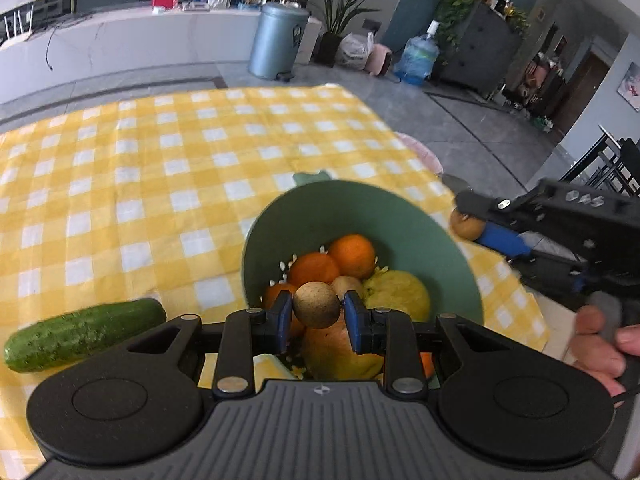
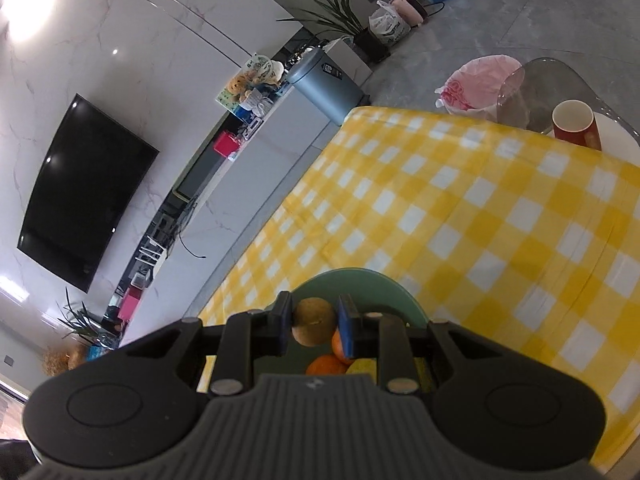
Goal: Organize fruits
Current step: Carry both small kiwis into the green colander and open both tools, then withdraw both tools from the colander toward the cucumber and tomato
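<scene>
- Over the round green plastic bowl (image 1: 280,224) w/ oranges (image 1: 352,256), left gripper (image 1: 316,312) pinches a small round brown fruit (image 1: 316,305).
- Right gripper (image 2: 314,324) pinches another brown fruit (image 2: 313,321); both could slip, roll off the table.

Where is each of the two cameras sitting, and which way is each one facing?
Left wrist: on the left gripper, angled down at the green bowl of fruit; shows its own fingers shut on a brown fruit, plus the right gripper and a hand.
Right wrist: on the right gripper, looking over the checked cloth towards the TV wall; its fingers clamp another brown fruit.
Shared: bowl, oranges, cloth, grey bin.
</scene>
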